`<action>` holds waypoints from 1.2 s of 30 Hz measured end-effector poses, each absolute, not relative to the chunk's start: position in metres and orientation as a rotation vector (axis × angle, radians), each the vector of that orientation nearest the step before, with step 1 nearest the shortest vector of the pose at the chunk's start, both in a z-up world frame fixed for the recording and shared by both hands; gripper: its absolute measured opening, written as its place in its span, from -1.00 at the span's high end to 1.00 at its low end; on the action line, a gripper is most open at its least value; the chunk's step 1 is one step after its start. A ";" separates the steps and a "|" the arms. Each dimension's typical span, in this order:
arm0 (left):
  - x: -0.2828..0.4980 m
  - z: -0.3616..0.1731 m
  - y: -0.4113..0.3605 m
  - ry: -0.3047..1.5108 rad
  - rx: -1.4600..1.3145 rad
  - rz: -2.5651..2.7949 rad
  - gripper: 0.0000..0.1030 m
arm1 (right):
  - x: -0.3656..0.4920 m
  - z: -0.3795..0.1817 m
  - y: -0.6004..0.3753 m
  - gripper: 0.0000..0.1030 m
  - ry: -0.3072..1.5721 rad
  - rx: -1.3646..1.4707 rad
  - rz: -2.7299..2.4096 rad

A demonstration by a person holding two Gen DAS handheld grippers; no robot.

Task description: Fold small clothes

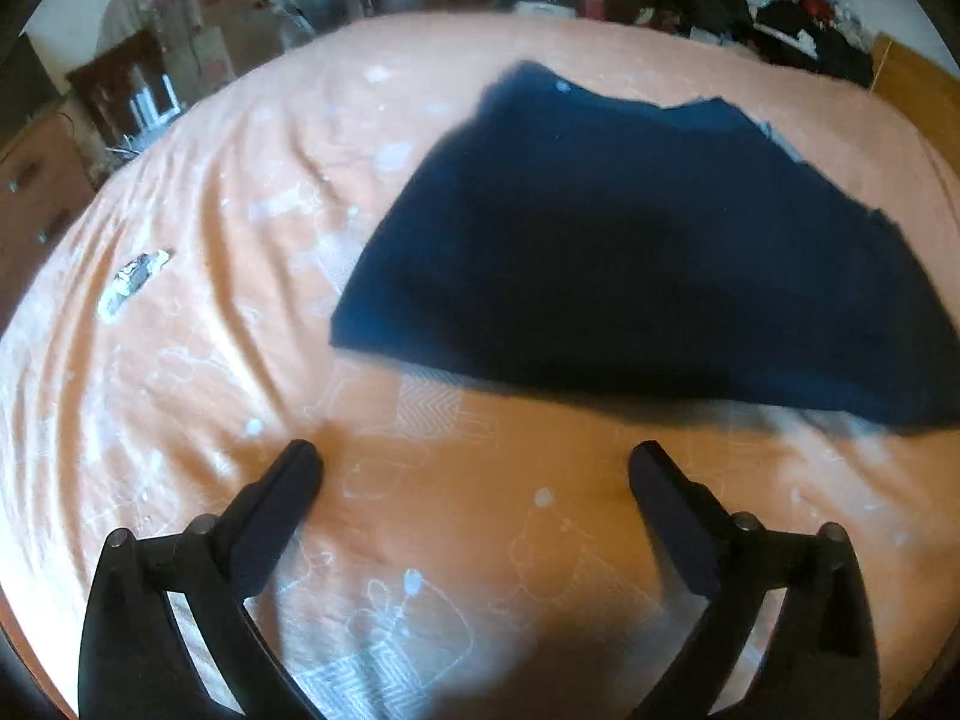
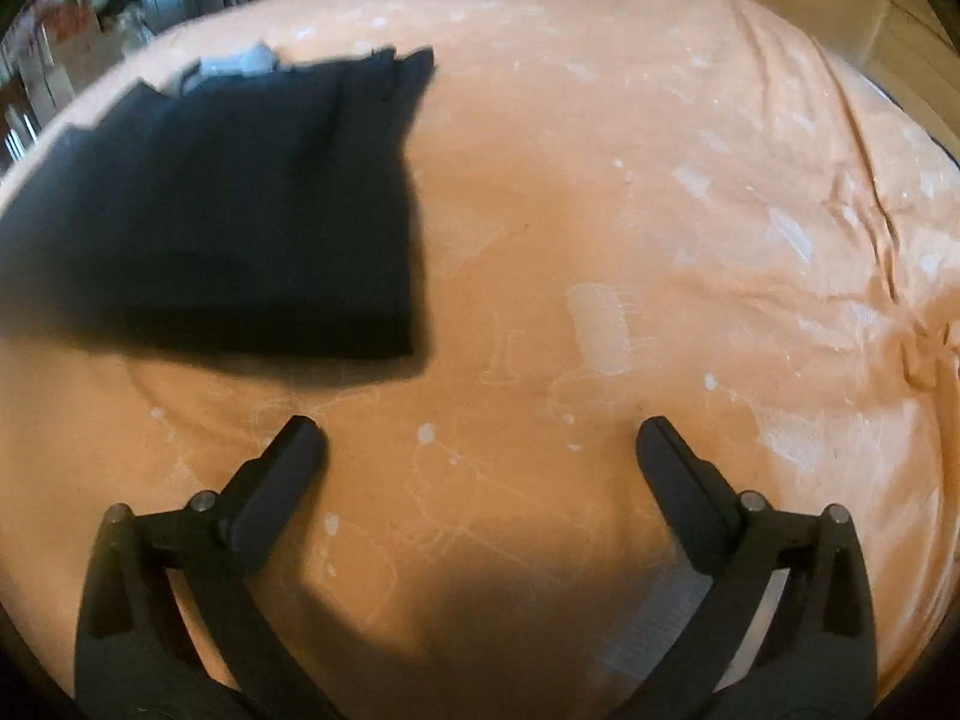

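A dark navy garment (image 1: 648, 252) lies flat on the orange bedsheet (image 1: 240, 192), filling the centre and right of the left wrist view and the upper left of the right wrist view (image 2: 228, 210). Its near edge and side edges look straight, so it seems to be at least partly folded, with layered edges and a scrap of grey fabric showing at its far side. The left tool (image 1: 474, 465) hangs over bare sheet at the bottom of its frame, jaws spread wide and holding nothing; the right tool (image 2: 480, 441) is likewise wide apart and empty, low in its frame, with the garment's near right corner just up and left of it. Judging from this, the step in hand is reaching in for the next fold. To do it well, each tool should take one near corner, pinching every layer at the edge rather than only the top one, then both should lift evenly and carry the edge across so the sides stay aligned and no bedsheet is caught. A small wrapper-like item (image 1: 133, 282) lies well apart at the left. No container shows clearly in either view; the background clutter is too blurred to read.
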State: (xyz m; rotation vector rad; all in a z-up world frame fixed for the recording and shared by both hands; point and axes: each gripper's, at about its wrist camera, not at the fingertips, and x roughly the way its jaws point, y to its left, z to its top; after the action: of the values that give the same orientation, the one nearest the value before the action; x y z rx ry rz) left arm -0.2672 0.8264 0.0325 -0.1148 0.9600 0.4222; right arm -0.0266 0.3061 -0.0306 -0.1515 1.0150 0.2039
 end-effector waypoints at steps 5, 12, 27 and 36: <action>-0.248 0.030 0.821 1.002 -0.115 0.437 -1.00 | -0.023 -0.034 0.301 -1.00 1.014 -0.094 0.238; -0.242 0.028 0.825 0.943 -0.117 0.451 -1.00 | -0.021 -0.040 0.303 -1.00 0.959 -0.087 0.242; -0.249 0.029 0.825 0.920 -0.119 0.451 -1.00 | -0.016 -0.043 0.307 -1.00 0.965 -0.094 0.245; -0.249 0.029 0.825 0.920 -0.121 0.450 -1.00 | -0.015 -0.043 0.307 -1.00 0.966 -0.093 0.246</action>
State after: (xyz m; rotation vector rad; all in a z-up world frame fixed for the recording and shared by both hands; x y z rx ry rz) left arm -0.2491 0.8247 0.0290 -0.1211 0.9201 0.4502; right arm -0.0153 0.3069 -0.0435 -0.0934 0.9657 0.2457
